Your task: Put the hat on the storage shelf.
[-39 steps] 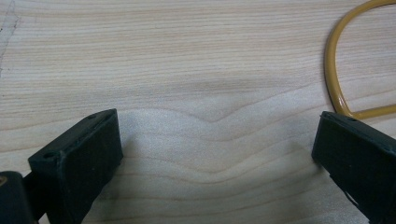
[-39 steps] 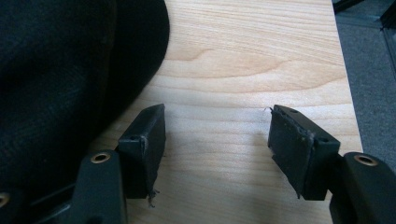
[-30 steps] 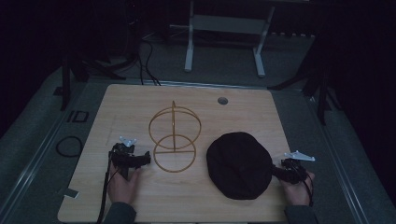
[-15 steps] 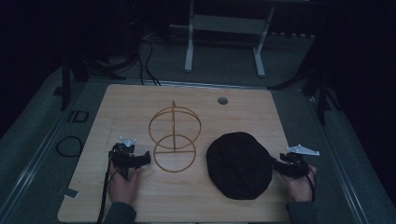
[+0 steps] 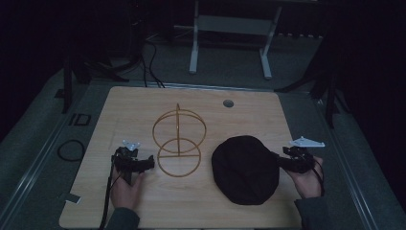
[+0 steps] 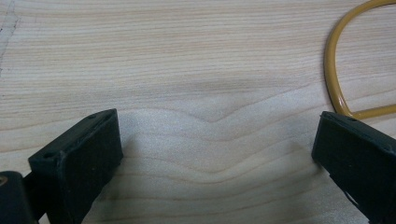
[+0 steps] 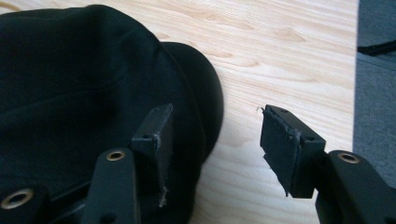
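— Tongs first: how are they sitting?

— Both pairs are gaping. Left tongs point(image 5: 149, 163) are hovering over bare wood on the desk point(image 5: 143, 110), jaws wide apart with nothing between them, pointing toward the base ring of the gold wire stand point(image 5: 179, 141).

— And the right?

— Right tongs point(image 7: 215, 140) are straddling the edge of the black cap point(image 5: 245, 168), one jaw over the fabric and the other over the wood, not yet pinching. That looks like lining up to nip the brim.

— Where is the cap lying?

— Flat on the desk, just right of the stand, apart from it. I'm guessing the stand is waiting to carry it, while the left hand is resting ready to steady the base.
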The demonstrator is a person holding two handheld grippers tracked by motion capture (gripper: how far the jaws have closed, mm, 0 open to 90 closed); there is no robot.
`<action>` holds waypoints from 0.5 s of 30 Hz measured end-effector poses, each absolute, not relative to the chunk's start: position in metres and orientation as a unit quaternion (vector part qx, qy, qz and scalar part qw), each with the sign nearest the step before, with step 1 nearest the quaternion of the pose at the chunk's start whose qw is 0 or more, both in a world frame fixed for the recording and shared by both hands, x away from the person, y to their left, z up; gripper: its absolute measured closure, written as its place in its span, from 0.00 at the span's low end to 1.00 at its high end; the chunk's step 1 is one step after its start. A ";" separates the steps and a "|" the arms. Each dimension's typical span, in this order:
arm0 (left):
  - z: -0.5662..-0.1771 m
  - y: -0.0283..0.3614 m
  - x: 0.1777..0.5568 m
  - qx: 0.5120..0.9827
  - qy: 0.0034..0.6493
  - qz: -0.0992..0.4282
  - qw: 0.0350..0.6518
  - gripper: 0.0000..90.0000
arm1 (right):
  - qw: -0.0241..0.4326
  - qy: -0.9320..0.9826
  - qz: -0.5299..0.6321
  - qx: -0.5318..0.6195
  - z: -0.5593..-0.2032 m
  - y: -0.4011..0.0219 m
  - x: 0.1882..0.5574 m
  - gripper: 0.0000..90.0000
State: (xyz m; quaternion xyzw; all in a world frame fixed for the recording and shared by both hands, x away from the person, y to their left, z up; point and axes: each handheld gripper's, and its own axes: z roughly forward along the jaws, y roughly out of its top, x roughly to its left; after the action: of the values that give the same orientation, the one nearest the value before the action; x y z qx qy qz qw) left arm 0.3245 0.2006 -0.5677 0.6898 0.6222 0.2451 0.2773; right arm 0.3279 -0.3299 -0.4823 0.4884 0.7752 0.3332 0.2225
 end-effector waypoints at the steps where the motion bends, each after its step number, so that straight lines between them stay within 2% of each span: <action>1: -0.568 0.200 0.324 0.690 0.623 0.245 0.277 0.01 | 0.218 0.782 0.330 0.481 -0.479 -0.326 0.332 0.48; 15: -0.568 0.199 0.325 0.690 0.622 0.245 0.277 0.01 | 0.195 0.827 0.287 0.442 -0.472 -0.304 0.356 0.46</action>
State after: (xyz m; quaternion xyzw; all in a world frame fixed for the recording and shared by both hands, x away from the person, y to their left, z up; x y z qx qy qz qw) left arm 0.3249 0.1994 -0.5675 0.6900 0.6224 0.2449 0.2767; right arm 0.3564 -0.3038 -0.4718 0.4419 0.8272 0.2874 0.1947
